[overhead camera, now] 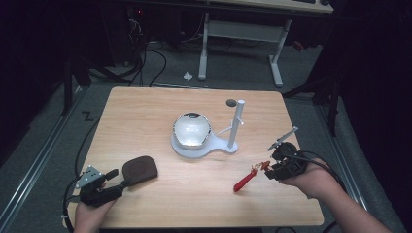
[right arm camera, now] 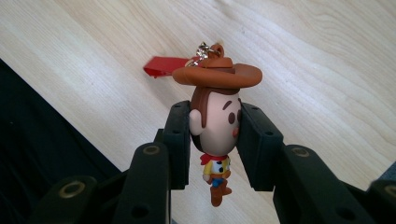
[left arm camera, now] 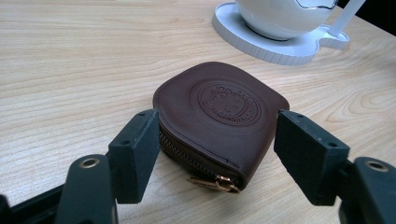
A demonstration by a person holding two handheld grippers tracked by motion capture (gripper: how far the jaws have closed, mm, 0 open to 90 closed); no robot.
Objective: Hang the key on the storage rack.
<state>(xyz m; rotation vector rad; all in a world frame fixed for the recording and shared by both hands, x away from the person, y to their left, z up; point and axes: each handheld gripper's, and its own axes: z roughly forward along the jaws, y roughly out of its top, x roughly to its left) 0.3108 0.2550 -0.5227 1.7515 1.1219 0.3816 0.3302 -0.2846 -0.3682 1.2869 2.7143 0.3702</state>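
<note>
one wood table (overhead camera: pixel 160 111) | one white stand (overhead camera: pixel 221 144) with one bowl (overhead camera: pixel 192 129) | one brown pouch (left arm camera: pixel 217 119) between my left gripper's (left arm camera: pixel 217 154) wide-open jaws | my right gripper (right arm camera: pixel 215 140) squeezes one cowboy keychain (right arm camera: pixel 215 126), one red strap (overhead camera: pixel 244 181)

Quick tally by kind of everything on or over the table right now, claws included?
Claws: 2, left claw open around the pouch, right claw shut on the keychain figure
Brown zip pouch: 1
Cowboy keychain figure with red strap: 1
White bowl: 1
White stand with post: 1
Total: 6
</note>
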